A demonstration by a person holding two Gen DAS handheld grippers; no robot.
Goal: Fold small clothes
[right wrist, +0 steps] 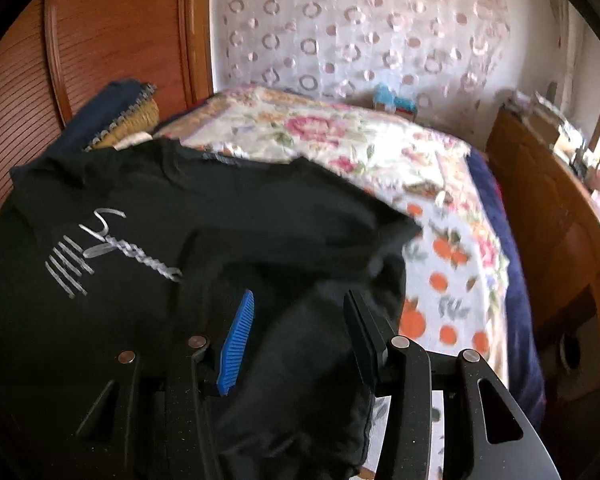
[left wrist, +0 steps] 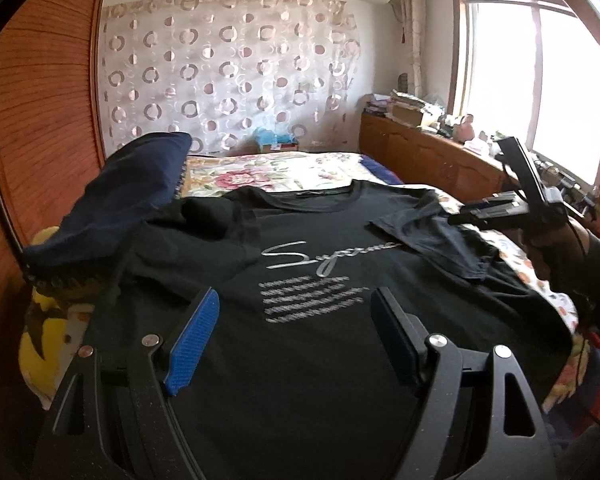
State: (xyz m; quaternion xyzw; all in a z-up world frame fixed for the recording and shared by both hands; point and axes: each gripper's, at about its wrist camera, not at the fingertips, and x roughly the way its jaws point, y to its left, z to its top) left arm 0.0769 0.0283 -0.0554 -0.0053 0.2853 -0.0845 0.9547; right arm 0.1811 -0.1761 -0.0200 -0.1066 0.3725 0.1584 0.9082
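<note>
**Black T-shirt laid print-up on the bed, one sleeve folded in**

Black T-shirt [left wrist: 300, 280] spread face-up over the floral bedspread [left wrist: 284, 168], silver script and stripes showing. Collar toward the far end of the bed near the patterned curtain [left wrist: 228, 64], hem at the near edge below the cameras. Long axis running collar to hem, along the bed's length. Sleeve [left wrist: 432, 240] on the window-side edge turned in across the chest, lying creased and partly over the end of the lettering. Opposite shoulder bunched against the dark blue pillow [left wrist: 112, 200] at the bed's wardrobe-side edge.

Left claw [left wrist: 296, 344] wide, hovering above the lower front, nothing between the blue pads. Right claw [right wrist: 300, 340] part open, jaws apart with folded black cloth lying loosely between them; pads not seen pressing, so probably no grip on the sleeve.

To fold well, probably: flatten the turned-in sleeve so its edge runs parallel with the long axis, pull the bunched shoulder clear of the pillow, then mirror the fold on that side. Pinch near seams, lift low, avoid dragging the body askew.
</note>
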